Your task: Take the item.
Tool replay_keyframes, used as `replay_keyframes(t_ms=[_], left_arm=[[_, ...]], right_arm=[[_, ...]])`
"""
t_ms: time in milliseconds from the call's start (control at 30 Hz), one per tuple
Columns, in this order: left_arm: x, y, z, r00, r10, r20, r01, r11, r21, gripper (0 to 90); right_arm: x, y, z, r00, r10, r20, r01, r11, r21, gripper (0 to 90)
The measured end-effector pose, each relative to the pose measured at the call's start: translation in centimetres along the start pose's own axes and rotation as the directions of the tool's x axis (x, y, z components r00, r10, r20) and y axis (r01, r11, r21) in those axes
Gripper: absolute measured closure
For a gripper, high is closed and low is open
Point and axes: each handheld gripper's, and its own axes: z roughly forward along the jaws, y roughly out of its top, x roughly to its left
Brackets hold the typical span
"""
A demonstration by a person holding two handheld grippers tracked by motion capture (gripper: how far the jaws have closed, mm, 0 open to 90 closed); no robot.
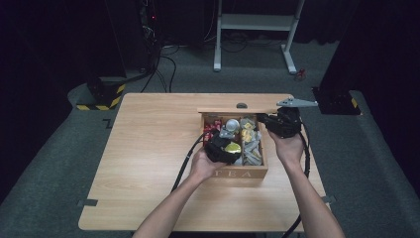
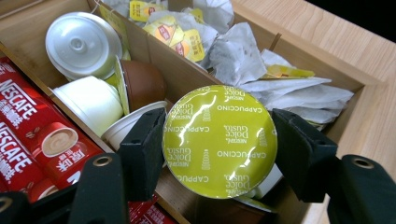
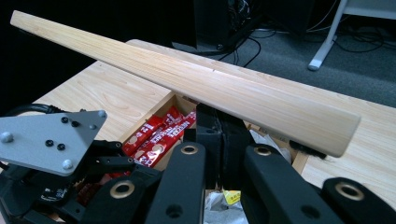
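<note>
While the left tongs [image 2: 219, 149] clamp a yellow-green capsule [image 2: 219, 140] by its rim, lid facing the camera, the capsule sits just above the tea box [image 1: 241, 173], over the middle compartment near the front wall. Left gripper view: foam pads [image 2: 142, 151] touch both sides of the capsule lid, printed Dolce Gusto Cappuccino. More capsules [image 2: 84, 44] lie below in the same compartment, red Nescafe sticks [image 2: 28, 140] in the compartment beside it, tea bags [image 2: 243, 56] in the other. Right tongs [image 3: 219, 135] are closed with nothing visibly gripped, parked at the box's right rear corner under the raised wooden lid [image 3: 210, 88]. High view: box sits right of centre on the desk [image 1: 143, 163], lid standing open at the back, both hands close to the box
</note>
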Motion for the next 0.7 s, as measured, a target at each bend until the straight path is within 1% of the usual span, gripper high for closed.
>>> replay_keyframes(t_ms=[33,67,133,233,300,400,467,567,633,700], left_arm=[[0.0,0.0,-0.1,1.0,0.003,0.0,-0.003,1.0,-0.007,38.0],[-0.1,0.1,-0.3,1.0,-0.004,0.005,0.005,0.9999,-0.014,38.0],[0.0,0.2,-0.6,0.9999,0.002,0.01,-0.001,0.9997,-0.023,38.0],[0.0,0.2,-1.0,0.9994,-0.007,0.033,0.008,0.9995,-0.03,38.0],[0.0,0.2,-1.1,0.9995,-0.001,0.03,0.001,0.9995,-0.03,38.0],[0.1,0.2,-1.4,0.9994,-0.006,0.035,0.007,0.9993,-0.038,38.0],[0.1,0.2,-1.7,0.9995,-0.002,0.031,0.003,0.9992,-0.04,38.1],[0.3,0.2,-2.1,0.9994,-0.013,0.031,0.015,0.9984,-0.055,38.1],[0.4,0.3,-2.4,0.9994,-0.017,0.03,0.019,0.9981,-0.058,38.1],[0.5,0.3,-2.7,0.9993,-0.024,0.028,0.026,0.9977,-0.063,38.2]], right_arm=[[0.0,0.0,0.0,1.0,0.0,0.0,0.0,1.0,0.0,88.7],[0.0,0.0,0.0,1.0,-0.005,0.002,0.005,1.0,0.0,88.7],[0.0,0.0,0.0,1.0,-0.006,0.002,0.006,1.0,0.0,88.7],[0.0,0.0,0.0,1.0,-0.007,0.003,0.007,1.0,0.0,88.7],[0.0,0.0,0.0,1.0,-0.007,0.004,0.007,1.0,0.002,88.7],[0.0,-0.1,0.1,1.0,-0.005,0.003,0.005,1.0,-0.001,88.7],[0.0,-0.1,0.2,1.0,-0.007,0.003,0.007,1.0,-0.001,88.7],[0.0,-0.1,0.2,1.0,-0.008,0.001,0.008,1.0,-0.001,88.7],[0.1,-0.2,0.2,1.0,0.003,0.001,-0.003,1.0,0.004,88.7],[0.1,-0.2,0.2,1.0,-0.004,0.001,0.004,1.0,0.003,88.7]])
